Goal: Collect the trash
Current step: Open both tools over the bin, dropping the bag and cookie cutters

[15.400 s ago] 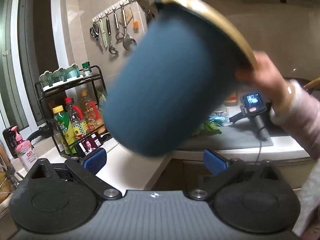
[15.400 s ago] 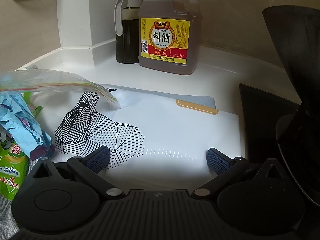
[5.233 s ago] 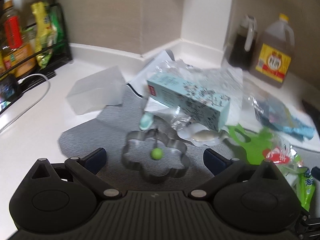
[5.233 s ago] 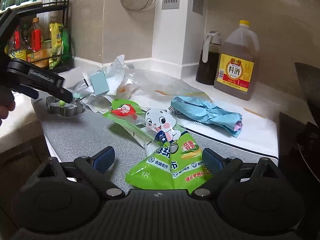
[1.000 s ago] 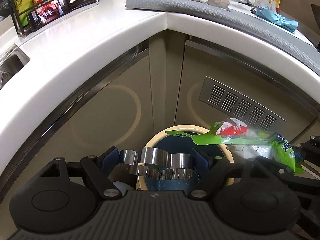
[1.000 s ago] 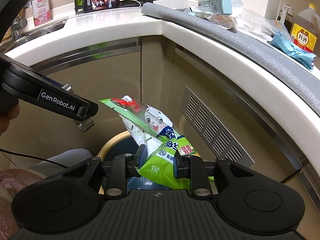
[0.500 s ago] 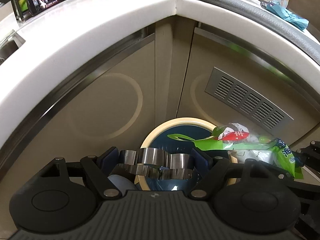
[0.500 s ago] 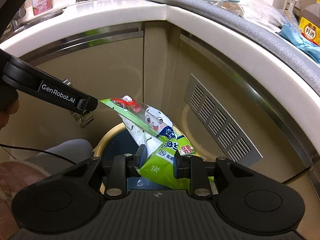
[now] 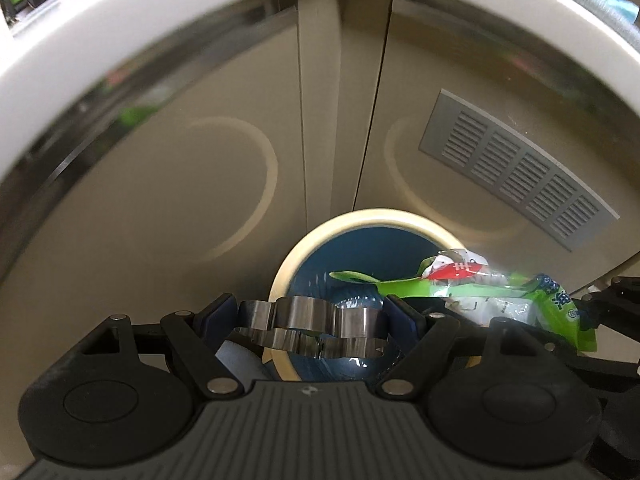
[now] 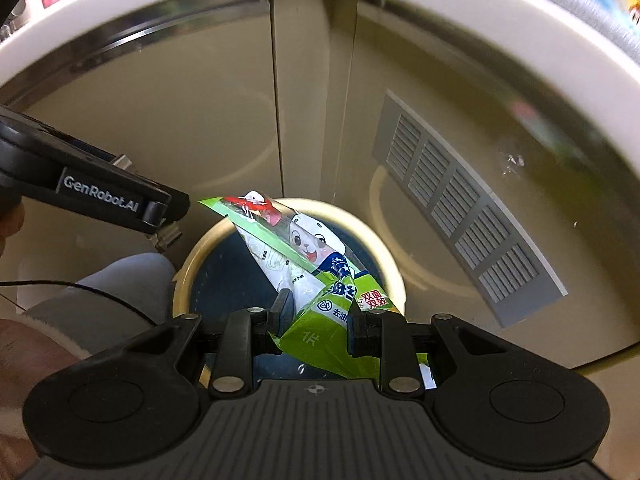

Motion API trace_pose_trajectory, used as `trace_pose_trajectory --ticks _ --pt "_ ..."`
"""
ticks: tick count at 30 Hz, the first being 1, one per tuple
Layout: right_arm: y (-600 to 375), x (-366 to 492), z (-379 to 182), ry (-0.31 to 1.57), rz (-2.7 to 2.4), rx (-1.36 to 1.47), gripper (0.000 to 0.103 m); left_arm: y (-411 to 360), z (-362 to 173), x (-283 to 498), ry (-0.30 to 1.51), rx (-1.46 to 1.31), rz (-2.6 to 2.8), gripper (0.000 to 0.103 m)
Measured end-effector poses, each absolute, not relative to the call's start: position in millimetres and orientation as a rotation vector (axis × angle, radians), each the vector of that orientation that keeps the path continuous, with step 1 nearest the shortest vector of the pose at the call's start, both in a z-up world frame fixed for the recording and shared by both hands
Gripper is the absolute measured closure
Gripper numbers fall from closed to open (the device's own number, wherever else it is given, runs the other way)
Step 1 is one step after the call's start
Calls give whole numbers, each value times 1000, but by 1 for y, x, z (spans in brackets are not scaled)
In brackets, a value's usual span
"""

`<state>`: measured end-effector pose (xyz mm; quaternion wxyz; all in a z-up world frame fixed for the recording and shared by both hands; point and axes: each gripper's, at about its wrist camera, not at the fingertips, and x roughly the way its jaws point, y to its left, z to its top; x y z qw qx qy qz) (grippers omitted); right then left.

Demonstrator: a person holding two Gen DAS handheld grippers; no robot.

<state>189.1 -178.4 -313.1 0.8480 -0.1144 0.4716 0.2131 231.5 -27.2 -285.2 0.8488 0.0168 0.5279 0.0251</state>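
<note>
Nearest in the left wrist view, the left gripper (image 9: 312,318) has its fingers spread wide and pressed against the two ends of a shiny metal flower-shaped ring (image 9: 308,326), which they hold level between the blue pads. Directly below and just beyond the ring is the round trash bin (image 9: 280,276), dark blue inside with a pale cream rim, standing on the floor against the cabinet corner. To the right in that view, the green snack bag (image 9: 472,286) hangs over the right part of the bin's opening.

In the right wrist view, the right gripper (image 10: 316,320) has its fingers drawn close together and clamped on the lower end of the green snack bag (image 10: 316,280), a crumpled wrapper with a white cartoon animal and a clear window. The bag slants up and to the left from the fingers, above the mouth of the trash bin (image 10: 188,272). At the left edge of that view the left gripper (image 10: 160,220) reaches in, its tip just left of the bin's rim, with a pale grey sleeve (image 10: 120,276) below it.

Farther off, beige cabinet doors (image 9: 180,160) meet at a corner behind the bin, the right one carrying a grey vent grille (image 9: 516,168). Above them curves the white edge of the surface (image 9: 200,4).
</note>
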Motion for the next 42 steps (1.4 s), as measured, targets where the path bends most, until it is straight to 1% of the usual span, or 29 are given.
trace_pose_trajectory --ticks 10,18,31,42 --pt "-168 211 -339 1074 447 -246 75 -32 -327 251 1203 61 39 19" --pt "-163 231 -363 1137 442 -239 75 -32 -346 260 1252 44 21 19" --pt "-145 267 -429 1284 440 -234 75 -20 -374 272 1305 4 16 19" --pt "-131 288 -476 1361 490 -267 75 -33 -403 295 1382 55 -25 19"
